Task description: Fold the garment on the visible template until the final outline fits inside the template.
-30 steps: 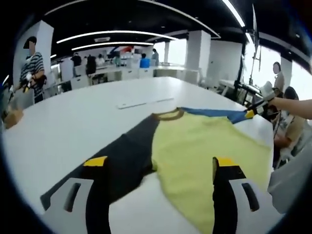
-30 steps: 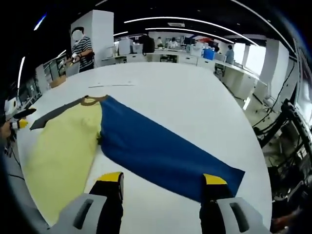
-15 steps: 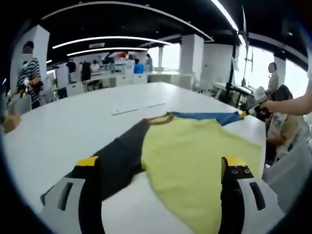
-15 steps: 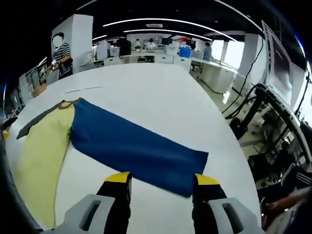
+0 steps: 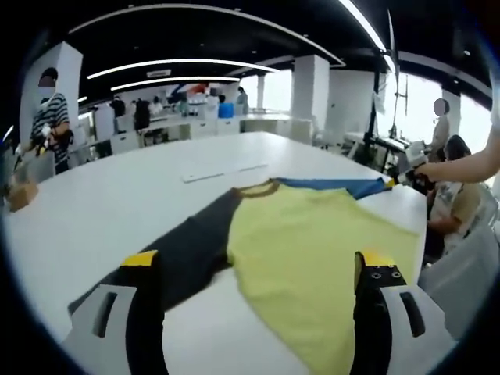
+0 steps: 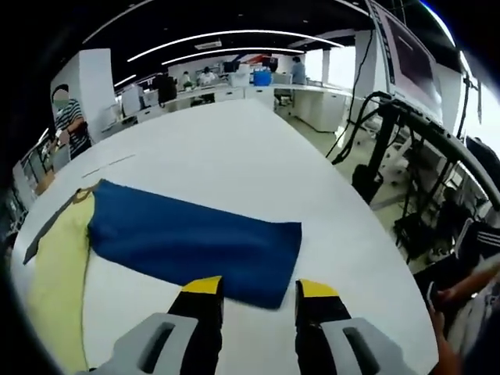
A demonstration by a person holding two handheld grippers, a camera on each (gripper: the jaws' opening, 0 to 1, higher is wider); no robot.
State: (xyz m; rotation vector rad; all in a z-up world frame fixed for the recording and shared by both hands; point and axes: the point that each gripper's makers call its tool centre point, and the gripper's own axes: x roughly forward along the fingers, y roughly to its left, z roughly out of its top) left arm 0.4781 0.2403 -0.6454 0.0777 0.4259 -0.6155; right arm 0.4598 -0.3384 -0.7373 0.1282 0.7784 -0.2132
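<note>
Garment (image 5: 312, 242) lies flat on the white table (image 5: 141, 187), long axis sleeve to sleeve. Blue sleeve (image 6: 187, 242) cuff sits dead ahead of the right gripper (image 6: 254, 291), jaws apart, gripping nothing. Left gripper (image 5: 258, 269) jaws wide apart over the dark sleeve (image 5: 183, 254) and yellow body; right is nearer its cuff, I'd judge

Your shirt (image 5: 312, 242) lay flat on the white table: yellow body, brown collar (image 5: 258, 188) toward 12 o'clock, black sleeve (image 5: 183, 254) stretched toward 8 o'clock, blue sleeve (image 6: 187, 238) spread out toward 3 o'clock.

Matt cloth garment (image 5: 305, 242); smooth, faintly glossy white table (image 5: 156, 180)
</note>
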